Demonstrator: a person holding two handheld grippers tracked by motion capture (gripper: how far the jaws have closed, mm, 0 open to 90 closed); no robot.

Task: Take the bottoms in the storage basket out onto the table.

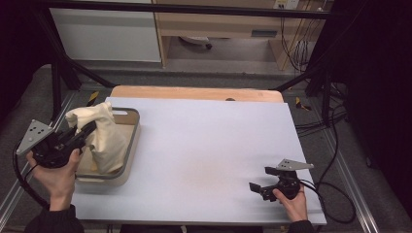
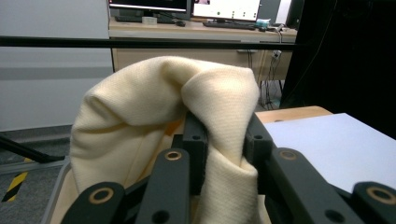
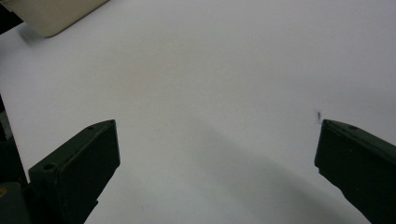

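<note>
A cream cloth (image 1: 104, 138) rises out of a beige tray (image 1: 127, 162) at the table's left side. My left gripper (image 1: 89, 130) is shut on the cloth and holds it up above the tray. In the left gripper view the cloth (image 2: 154, 102) is pinched between the black jaws and drapes over them. My right gripper (image 1: 257, 187) rests low near the table's front right, open, with nothing between its jaws. In the right gripper view its gripper (image 3: 217, 154) faces bare white table, with a corner of the tray (image 3: 51, 18) at the top left.
The white table top (image 1: 204, 145) stretches between the two grippers. A wooden strip (image 1: 194, 92) borders its far edge. Black frame bars and cables (image 1: 335, 160) stand to the right of the table. A desk with monitors (image 2: 224, 9) lies beyond.
</note>
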